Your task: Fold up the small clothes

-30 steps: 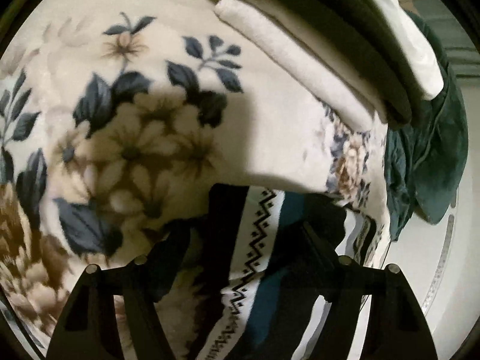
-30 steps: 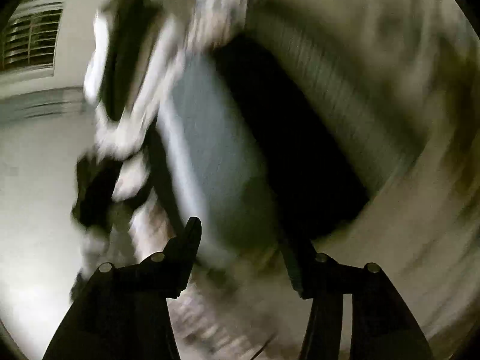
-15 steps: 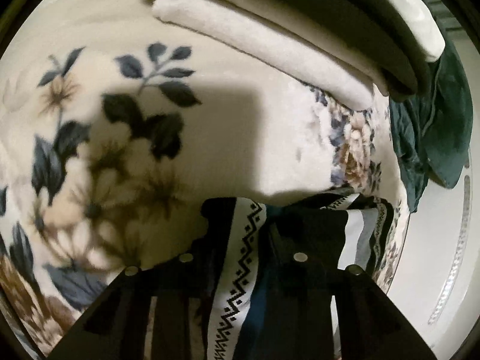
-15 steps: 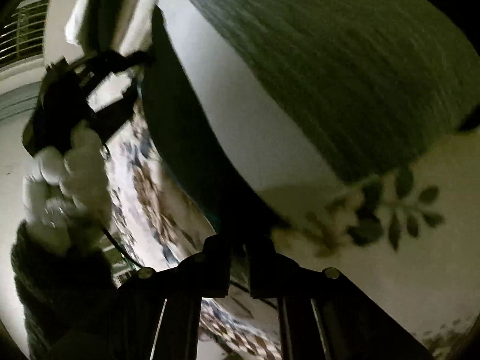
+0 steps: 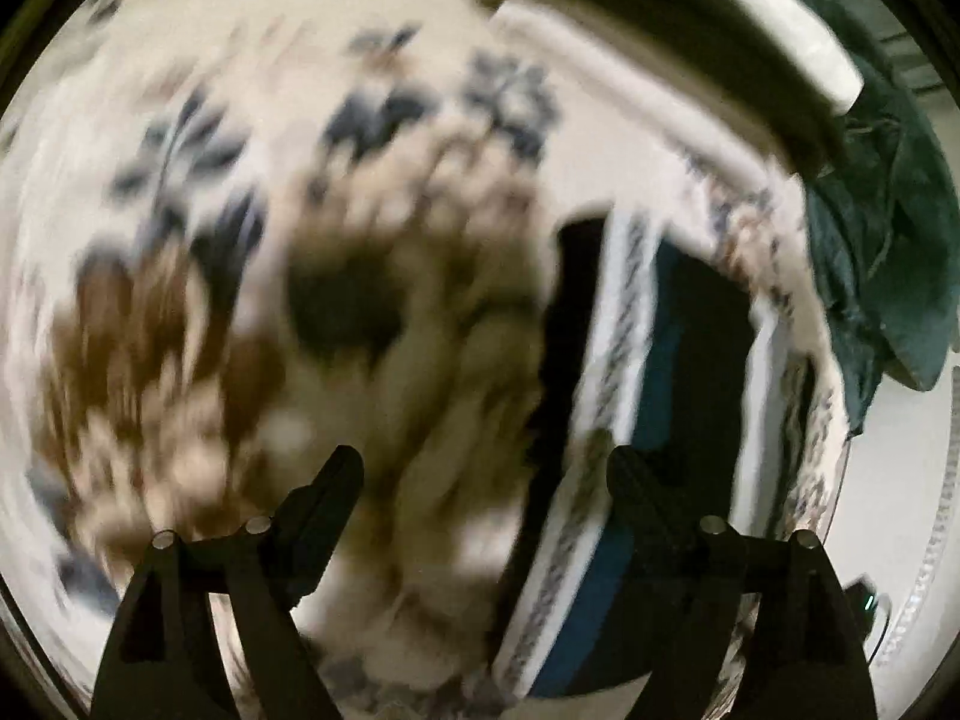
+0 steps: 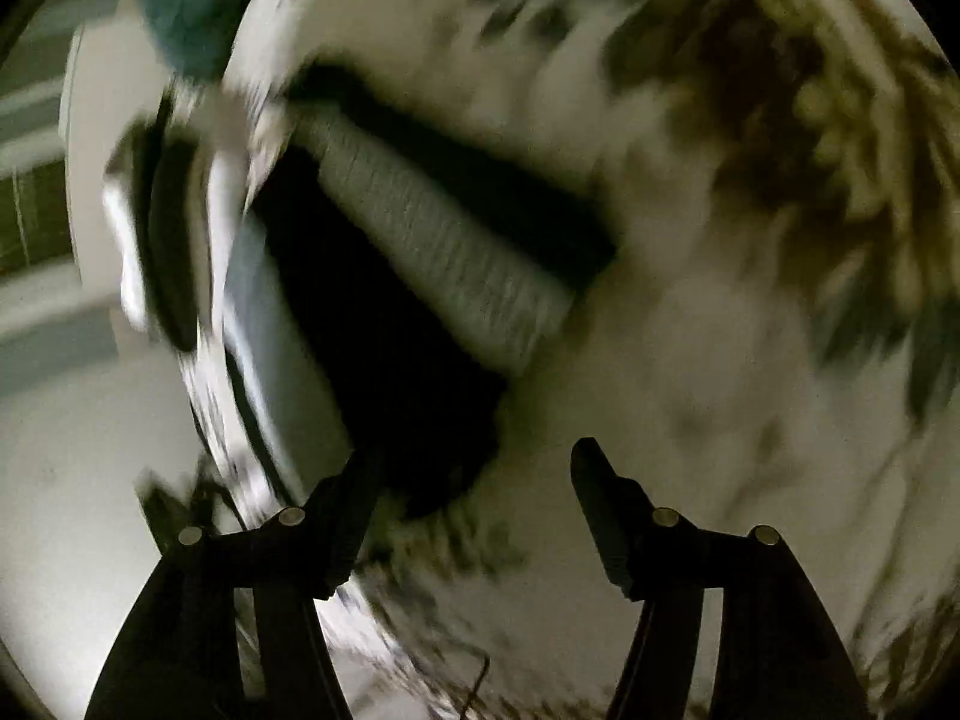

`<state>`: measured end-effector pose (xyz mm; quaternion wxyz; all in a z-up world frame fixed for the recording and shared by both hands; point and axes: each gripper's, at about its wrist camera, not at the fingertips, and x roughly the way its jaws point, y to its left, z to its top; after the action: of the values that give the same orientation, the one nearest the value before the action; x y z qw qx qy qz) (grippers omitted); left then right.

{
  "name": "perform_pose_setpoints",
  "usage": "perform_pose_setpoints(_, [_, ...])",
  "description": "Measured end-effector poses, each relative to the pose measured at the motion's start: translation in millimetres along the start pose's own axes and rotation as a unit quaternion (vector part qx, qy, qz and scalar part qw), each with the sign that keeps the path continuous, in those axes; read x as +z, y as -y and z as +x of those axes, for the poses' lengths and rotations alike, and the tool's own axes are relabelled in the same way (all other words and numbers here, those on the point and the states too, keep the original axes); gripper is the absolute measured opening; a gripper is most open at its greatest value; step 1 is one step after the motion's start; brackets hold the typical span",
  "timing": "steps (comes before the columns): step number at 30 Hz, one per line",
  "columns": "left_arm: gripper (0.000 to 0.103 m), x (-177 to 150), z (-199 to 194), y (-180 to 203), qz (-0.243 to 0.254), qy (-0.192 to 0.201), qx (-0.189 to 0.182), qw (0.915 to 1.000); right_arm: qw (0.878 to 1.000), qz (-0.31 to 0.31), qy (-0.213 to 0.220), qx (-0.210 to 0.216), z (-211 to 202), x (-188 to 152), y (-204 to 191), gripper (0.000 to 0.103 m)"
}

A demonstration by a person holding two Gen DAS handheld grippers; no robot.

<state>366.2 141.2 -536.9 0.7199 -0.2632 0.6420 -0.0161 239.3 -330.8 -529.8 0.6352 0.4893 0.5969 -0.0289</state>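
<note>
Beside the floral blanket's (image 5: 252, 120) edge, the patterned garment (image 5: 636, 360) is lying folded. Both the left gripper (image 5: 486, 480) and right gripper (image 6: 474, 474) are hovering wide apart, empty; a careless sweep could be undoing that fold.

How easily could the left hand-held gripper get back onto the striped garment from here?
Probably yes. The left hand-held gripper is open and empty, and the striped garment lies uncovered on the floral blanket just beyond its right finger. Motion blur hides the exact gap.
</note>
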Motion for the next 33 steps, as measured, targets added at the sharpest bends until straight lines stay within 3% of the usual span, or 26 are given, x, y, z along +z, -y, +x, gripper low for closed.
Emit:
perform_pose_setpoints(1, [0.083,-8.9,5.1,-3.0,-0.005,-0.007,0.005,1.0,1.0,0.007,0.006,0.01,1.2,7.6,2.3,0.066])
perform_pose_setpoints(2, [0.086,-17.8,11.9,-6.0,-0.012,-0.017,0.01,0.9997,1.0,0.013,0.003,0.022,3.1,17.4,5.7,0.054])
perform_pose_setpoints(4, [0.09,-26.4,16.1,-6.7,-0.02,-0.018,0.009,0.9996,0.999,0.022,0.019,0.025,8.2,21.8,2.3,0.007])
perform_pose_setpoints(8, [0.09,-25.9,10.6,0.7,-0.024,-0.002,-0.004,0.9997,0.997,-0.019,0.07,-0.034,-23.1,16.4,-15.0,0.007])
perform_pose_setpoints(10, [0.09,-20.3,7.6,8.4,-0.019,0.004,-0.012,0.9997,0.998,-0.011,0.057,-0.036,-24.8,18.1,-4.1,0.007])
perform_pose_setpoints(12, [0.09,-13.3,4.8,13.2,-0.008,0.007,-0.012,0.9999,0.999,0.026,0.039,-0.006,-15.8,23.6,8.5,0.013])
perform_pose_setpoints(14, [0.09,-6.9,4.2,14.8,-0.007,0.007,-0.029,0.9995,0.998,0.055,0.011,0.032,-8.7,26.4,19.5,0.055])
perform_pose_setpoints(16, [0.09,-1.7,0.5,12.0,-0.017,0.013,-0.055,0.9983,0.996,0.052,0.016,0.071,-9.0,22.9,22.9,0.068])
perform_pose_setpoints(20, [0.09,2.1,-11.2,-1.7,-0.04,0.031,-0.123,0.9911,0.996,0.027,-0.013,0.079,2.0,15.9,29.2,0.071])
perform_pose_setpoints(24, [0.09,3.2,20.6,0.7,-0.056,-0.021,-0.216,0.9746,0.989,0.026,-0.051,0.136,40.5,18.3,30.3,0.077])
perform_pose_setpoints(27, [0.09,3.1,62.2,14.4,-0.046,-0.066,-0.227,0.9707,0.986,0.004,-0.066,0.156,68.9,27.4,13.1,0.084])
perform_pose_setpoints(33, [0.098,14.5,83.9,31.3,-0.01,-0.081,-0.219,0.9722,0.982,-0.018,-0.079,0.172,92.8,36.5,-20.6,0.087])
